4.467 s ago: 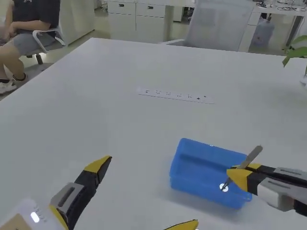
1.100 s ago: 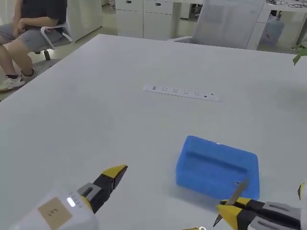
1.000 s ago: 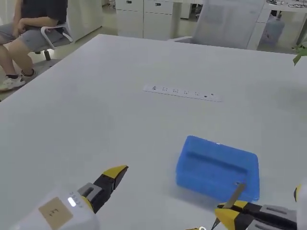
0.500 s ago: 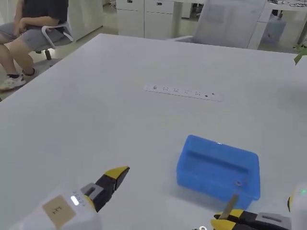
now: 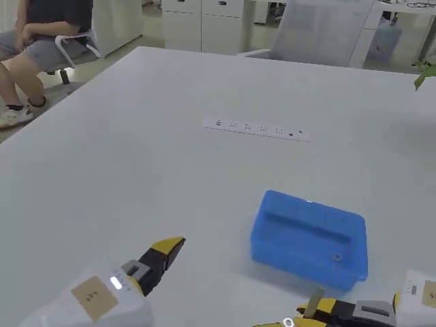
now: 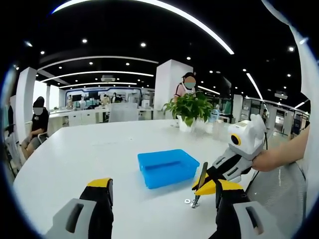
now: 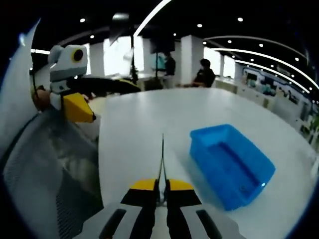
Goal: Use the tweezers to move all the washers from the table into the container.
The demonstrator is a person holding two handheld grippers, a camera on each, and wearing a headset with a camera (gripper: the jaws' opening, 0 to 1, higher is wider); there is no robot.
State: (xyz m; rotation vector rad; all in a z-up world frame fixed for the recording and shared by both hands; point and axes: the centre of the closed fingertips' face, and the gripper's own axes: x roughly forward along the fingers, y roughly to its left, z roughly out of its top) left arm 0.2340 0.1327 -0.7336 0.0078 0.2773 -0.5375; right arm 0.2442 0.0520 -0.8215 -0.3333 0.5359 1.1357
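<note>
A blue container (image 5: 310,235) stands on the white table (image 5: 170,157), with one washer (image 5: 336,257) lying on its floor. Near the table's front edge lies another washer (image 5: 289,321), also the washer (image 6: 187,201) in the left gripper view. My right gripper (image 7: 161,185) is shut on thin metal tweezers (image 7: 162,152). The tweezers (image 6: 199,183) point down, their tip just right of that table washer; I cannot tell whether they touch it. My left gripper (image 6: 159,185) stands open with nothing between its jaws, facing the container (image 6: 167,167).
A white power strip (image 5: 257,129) lies across the middle of the table. A person sits on a chair (image 5: 65,48) beyond the far left corner. A potted plant (image 6: 192,112) stands on the table past the container.
The tweezers held a washer over the container 4.5 s ago; a washer now lies inside. My right gripper has since pulled back and down to the washer at the table's front edge.
</note>
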